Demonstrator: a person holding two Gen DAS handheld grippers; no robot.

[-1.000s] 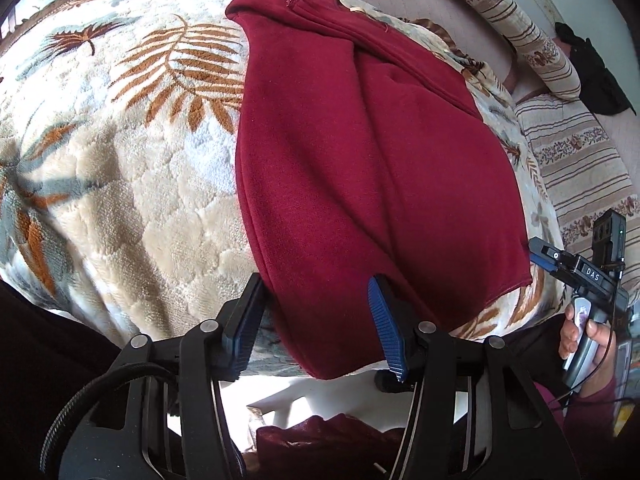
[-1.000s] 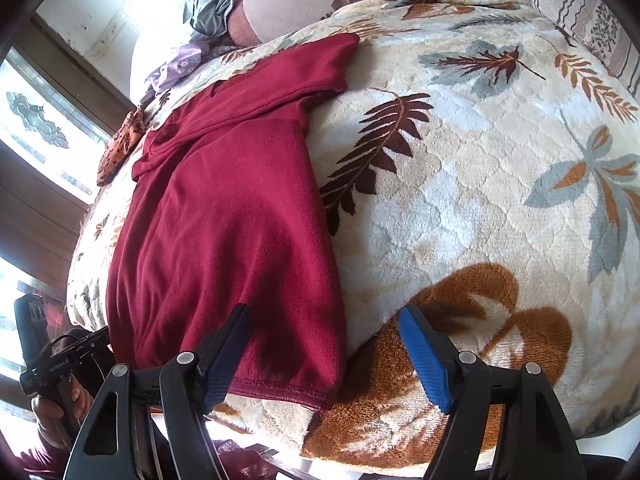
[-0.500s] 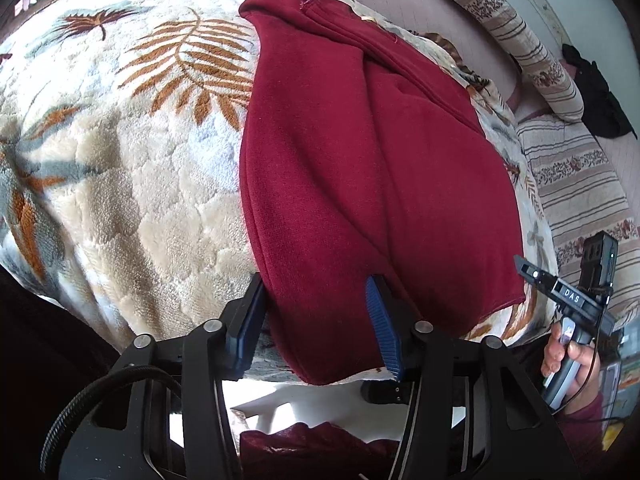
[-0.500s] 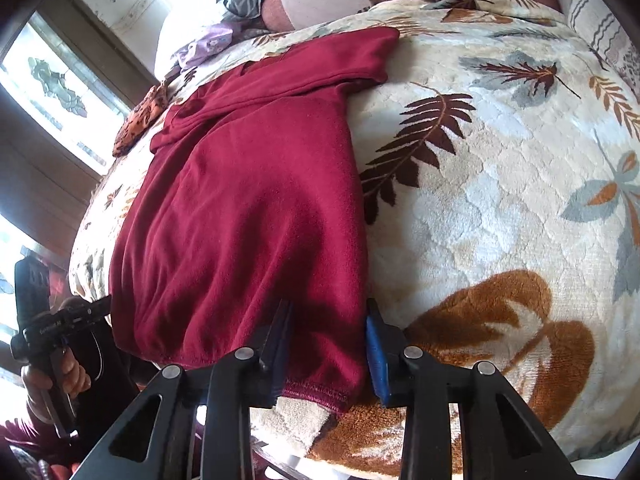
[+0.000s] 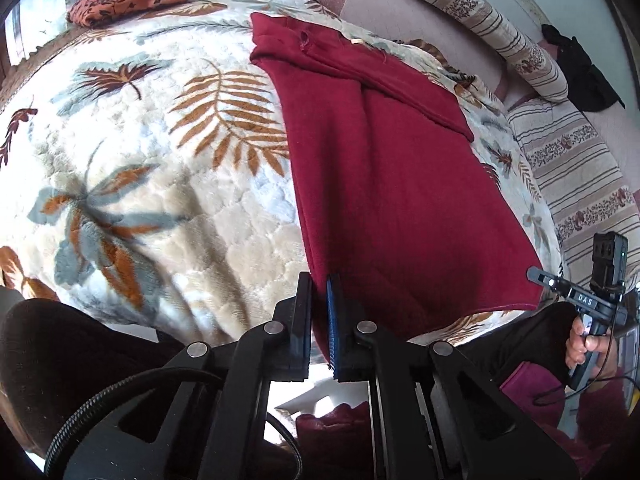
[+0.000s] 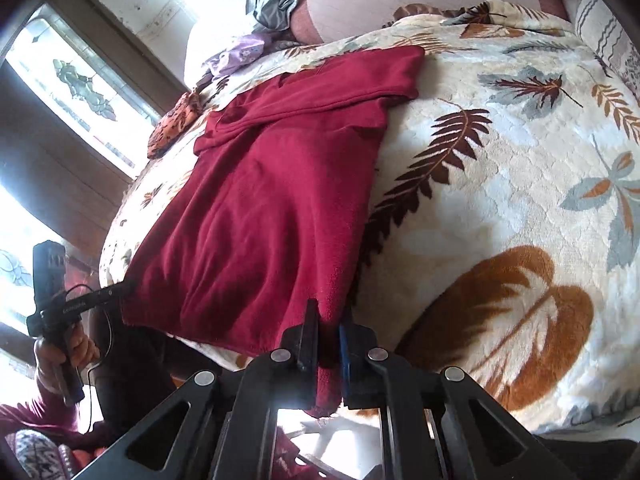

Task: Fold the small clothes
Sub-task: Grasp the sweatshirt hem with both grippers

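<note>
Left gripper (image 5: 319,286) clamped on near-left hem corner of red garment (image 5: 384,184); right gripper (image 6: 329,322) pinching near-right corner; both just closed; garment on leaf-print blanket (image 5: 152,184).

— What do I see of my rig?
— My left gripper (image 5: 319,284) is black with silver screws, one blue pad and a ribbed cable. My right gripper (image 6: 329,316) matches.
— Clothing?
— A maroon sleeve (image 5: 532,388).

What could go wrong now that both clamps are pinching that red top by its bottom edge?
The left gripper and right gripper each pinch only a corner of the red garment, so the fleece might slip free. Its folded-over sleeve lies loose and could flop open. The plush blanket may drag on the fabric.
</note>
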